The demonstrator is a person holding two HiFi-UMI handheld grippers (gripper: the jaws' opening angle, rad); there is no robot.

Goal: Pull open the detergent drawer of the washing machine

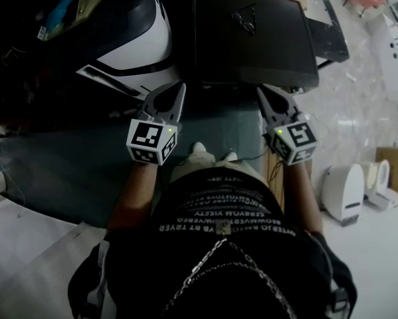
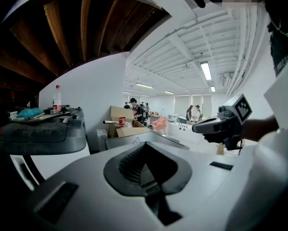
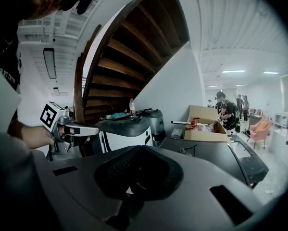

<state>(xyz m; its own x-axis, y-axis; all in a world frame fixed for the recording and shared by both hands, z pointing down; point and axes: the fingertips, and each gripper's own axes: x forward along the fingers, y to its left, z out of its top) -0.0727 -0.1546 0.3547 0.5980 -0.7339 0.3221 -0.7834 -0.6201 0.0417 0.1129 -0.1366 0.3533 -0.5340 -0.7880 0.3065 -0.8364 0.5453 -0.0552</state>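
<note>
White and grey-topped, the washing machine stands ahead and off to the left of both grippers, while a dark flat-topped cabinet lies straight in front of them. The left gripper is the nearer one and the right gripper is well apart from the machine; each has its jaws closed together on nothing and is held at waist height. No view lets me pick out the detergent drawer, so I judge the left gripper must first swing left to the machine's front
</note>
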